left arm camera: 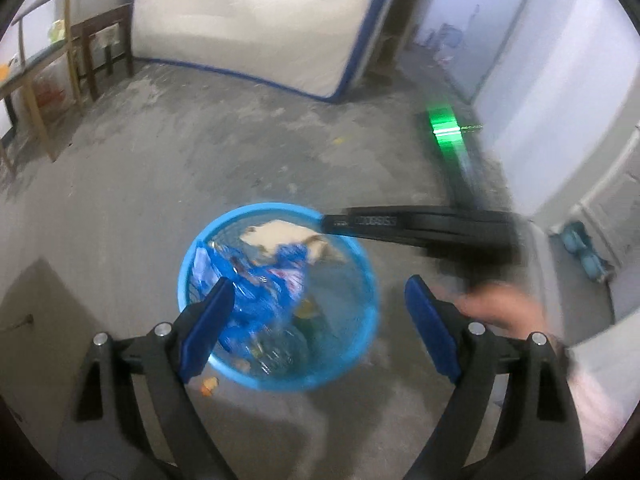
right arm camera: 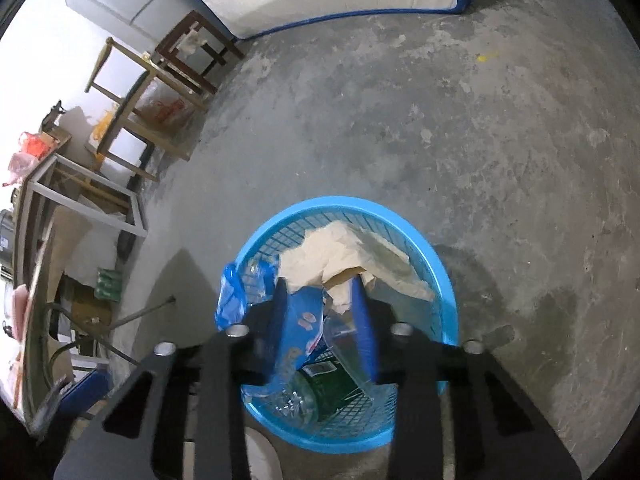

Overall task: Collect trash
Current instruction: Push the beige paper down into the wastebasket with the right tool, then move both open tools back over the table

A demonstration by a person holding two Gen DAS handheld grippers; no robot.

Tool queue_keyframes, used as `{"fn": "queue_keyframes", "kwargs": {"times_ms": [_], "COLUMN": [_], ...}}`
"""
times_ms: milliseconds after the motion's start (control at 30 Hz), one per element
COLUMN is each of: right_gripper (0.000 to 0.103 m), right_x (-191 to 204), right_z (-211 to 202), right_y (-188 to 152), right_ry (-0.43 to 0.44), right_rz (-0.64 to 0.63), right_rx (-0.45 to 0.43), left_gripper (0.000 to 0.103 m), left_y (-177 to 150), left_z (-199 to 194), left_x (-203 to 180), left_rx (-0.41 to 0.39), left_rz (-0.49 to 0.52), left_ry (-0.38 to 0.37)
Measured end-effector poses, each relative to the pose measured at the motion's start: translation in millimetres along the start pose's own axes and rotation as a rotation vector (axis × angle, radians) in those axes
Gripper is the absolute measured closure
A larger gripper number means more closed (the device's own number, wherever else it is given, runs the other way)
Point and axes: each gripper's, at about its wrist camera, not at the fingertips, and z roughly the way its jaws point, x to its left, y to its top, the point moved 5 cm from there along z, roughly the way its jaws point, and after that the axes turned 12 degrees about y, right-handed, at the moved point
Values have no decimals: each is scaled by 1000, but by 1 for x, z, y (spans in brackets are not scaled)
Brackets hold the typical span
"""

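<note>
The blue basket stood on the grey concrete floor, right under both of my claws. It was full of trash: a crumpled tan paper lay at the far side, a blue plastic wrapper lay nearer, and something dark green sat at the bottom under clear plastic. A small orange scrap lay on the floor just beside the basket. My left claw hung above the basket with its blue pads far apart and nothing between them. My right claw was over the basket too, with its pads close together. I could not tell if they pinched anything, because the trash showed right behind the gap. In the left view I saw a blurry hand on the right claw. Wooden tables stood well away by the wall, near a big white mattress with a blue edge.
</note>
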Motion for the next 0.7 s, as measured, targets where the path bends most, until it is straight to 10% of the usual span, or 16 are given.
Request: {"fn": "queue_keyframes", "kwargs": {"times_ms": [333,700], "right_gripper": [89,89], "right_x": [-5,60], "right_z": [58,-51], "right_y": [-5,-18], "right_ry": [-193,-174], "right_rz": [-103,-211], "right_rx": [112,-106], "left_gripper": [18,17], "left_y": [-5,-92], "left_z": [-193,-337], "left_x": [14,140], "left_rx": [-157,-363], "left_rz": [-17,-195], "left_ry": [-211,94]}}
